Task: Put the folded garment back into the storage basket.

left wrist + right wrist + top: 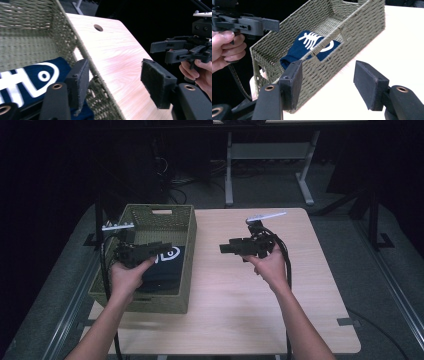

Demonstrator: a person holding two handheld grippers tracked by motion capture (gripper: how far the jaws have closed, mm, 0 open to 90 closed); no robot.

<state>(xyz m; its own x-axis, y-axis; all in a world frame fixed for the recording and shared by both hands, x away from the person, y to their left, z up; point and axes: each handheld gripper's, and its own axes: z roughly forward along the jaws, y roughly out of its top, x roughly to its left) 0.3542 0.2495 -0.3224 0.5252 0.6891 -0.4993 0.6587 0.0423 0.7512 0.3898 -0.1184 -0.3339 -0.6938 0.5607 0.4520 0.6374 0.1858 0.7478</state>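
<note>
On the left side of the desk [235, 320] stands a woven olive basket [186, 240], its long side running from near to far. Inside it lies a folded dark blue cloth [167, 270] with a white print, resting on the basket floor toward the near end.

The left gripper [165, 247] is held over the basket, above the cloth, pointing right. From its own camera, its fingers [78, 82] stand apart with nothing clamped between them; the basket's right wall and a strip of bare desk show in the gap.

Out over the middle of the desk, well apart from the basket, the right gripper [225, 248] points left toward it, held above the bare wood. Its fingers [368, 82] are also spread, empty, framing the basket's side and the desk surface.

Neither gripper touches the cloth or the basket. The two grippers face each other across the basket's right wall.
</note>
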